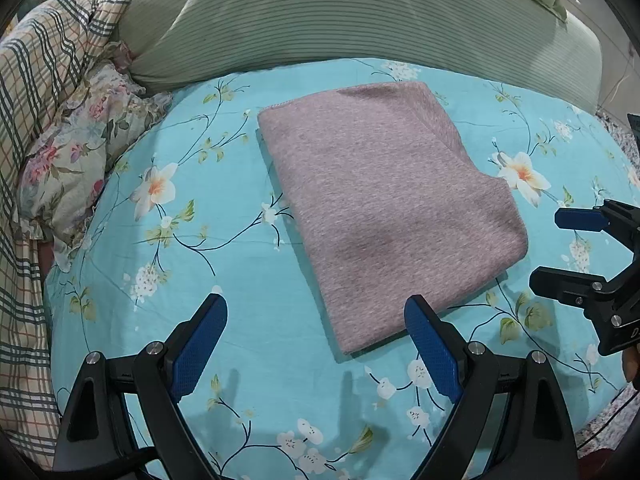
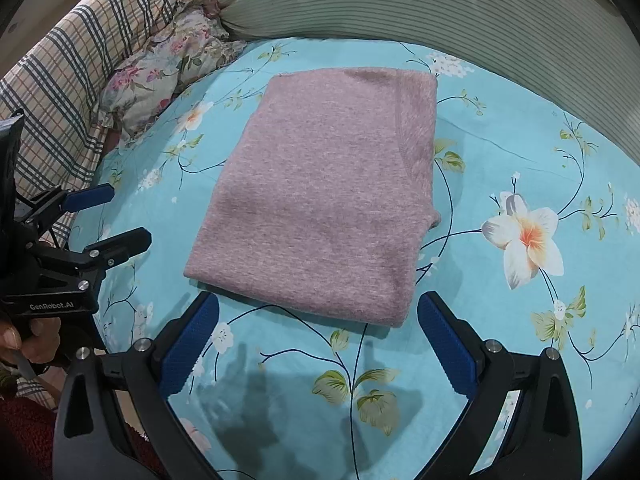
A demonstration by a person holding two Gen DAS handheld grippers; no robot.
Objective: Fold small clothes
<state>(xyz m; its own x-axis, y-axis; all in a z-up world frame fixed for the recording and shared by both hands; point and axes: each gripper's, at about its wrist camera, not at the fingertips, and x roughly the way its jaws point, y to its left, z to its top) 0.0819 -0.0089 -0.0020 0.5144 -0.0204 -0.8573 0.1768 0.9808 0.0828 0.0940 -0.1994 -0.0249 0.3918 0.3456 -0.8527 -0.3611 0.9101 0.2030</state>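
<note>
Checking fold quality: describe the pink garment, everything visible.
The garment is a heathered dusty-pink knit, soft and slightly fuzzy, folded into a compact, roughly rectangular stack with rounded corners. A curved seam runs near one edge. It lies flat on the floral sheet, mostly smooth with a shallow wrinkle. Neither tool touches it: both are open and hover just short of its near edge.

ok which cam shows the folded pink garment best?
Right wrist view: the folded pink garment sits centred, all edges clear, nothing in front of it. In the left wrist view the left gripper's right finger covers its near corner. Both grippers are open, clear of it.
</note>
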